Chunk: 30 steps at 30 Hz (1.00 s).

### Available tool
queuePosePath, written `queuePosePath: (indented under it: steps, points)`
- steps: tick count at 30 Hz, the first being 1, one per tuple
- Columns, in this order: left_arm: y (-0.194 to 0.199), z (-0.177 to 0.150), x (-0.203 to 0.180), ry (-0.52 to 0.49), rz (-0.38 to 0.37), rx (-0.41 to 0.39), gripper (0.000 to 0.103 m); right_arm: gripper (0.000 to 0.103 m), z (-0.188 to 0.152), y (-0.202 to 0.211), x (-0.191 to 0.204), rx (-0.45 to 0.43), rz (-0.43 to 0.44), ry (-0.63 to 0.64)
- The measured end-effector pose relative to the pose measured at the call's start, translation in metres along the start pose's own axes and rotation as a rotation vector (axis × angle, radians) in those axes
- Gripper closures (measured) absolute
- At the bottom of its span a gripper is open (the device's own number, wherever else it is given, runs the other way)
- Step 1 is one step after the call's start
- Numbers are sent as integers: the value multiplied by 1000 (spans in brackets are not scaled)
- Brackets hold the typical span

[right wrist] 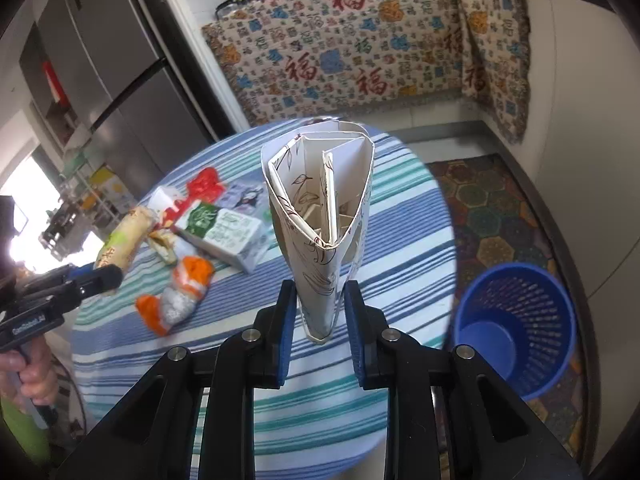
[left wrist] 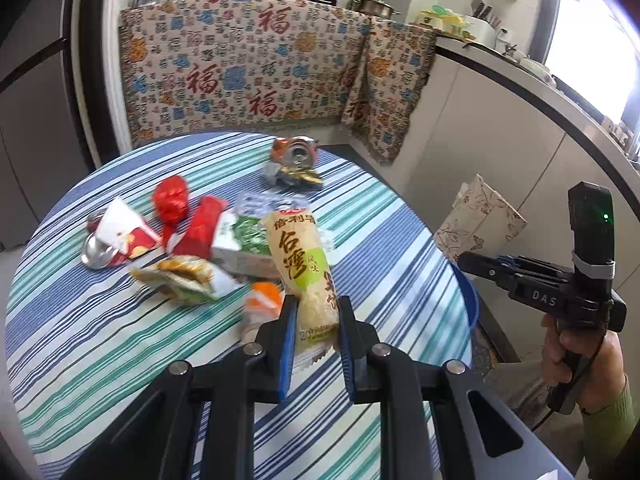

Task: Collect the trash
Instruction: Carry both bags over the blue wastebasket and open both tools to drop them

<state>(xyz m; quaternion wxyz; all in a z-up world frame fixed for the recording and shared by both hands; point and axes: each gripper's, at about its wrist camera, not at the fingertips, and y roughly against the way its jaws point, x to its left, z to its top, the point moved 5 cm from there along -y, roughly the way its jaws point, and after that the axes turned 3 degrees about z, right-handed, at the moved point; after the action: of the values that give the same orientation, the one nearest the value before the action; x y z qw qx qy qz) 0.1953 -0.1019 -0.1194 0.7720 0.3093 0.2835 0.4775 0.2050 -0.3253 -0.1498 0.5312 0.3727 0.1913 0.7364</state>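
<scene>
Your right gripper (right wrist: 317,312) pinches the folded paper box (right wrist: 320,216) (flattened, floral print) above the striped desk (right wrist: 400,216); blue bin (right wrist: 516,328) sits right.

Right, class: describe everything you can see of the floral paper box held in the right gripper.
The floral paper box is thin white card printed with brown leaf line drawings, squashed flat at the bottom and splayed open at the top, showing folded inner flaps. It stands roughly upright, pinched at its lower end between the blue pads of the right gripper, raised above the striped tablecloth. Nothing else touches it.
</scene>
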Motion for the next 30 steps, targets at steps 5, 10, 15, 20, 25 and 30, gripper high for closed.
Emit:
queuePosePath:
  steps: [5,10,15,20,25,30]
  points:
    - [-29,33,-70,-58,-106,-3,83,79,7,27,-65,1,-90,-63]
    - [-74,61,-136,-95,-196,23,84,79,9,41,-131,20,-150,-153]
    - [-125,70,-188,-129,-218,64,83,79,7,42,-177,38,-193,-209]
    - [-172,66,-227,-174,-201,107,84,79,0,27,-223,111,-231,-252]
    - [-216,56,-252,-190,-202,156,84,79,-17,7,-268,184,-239,-316]
    - [-249,44,-272,-215,-201,194,84,79,-20,-5,-292,228,-223,-315]
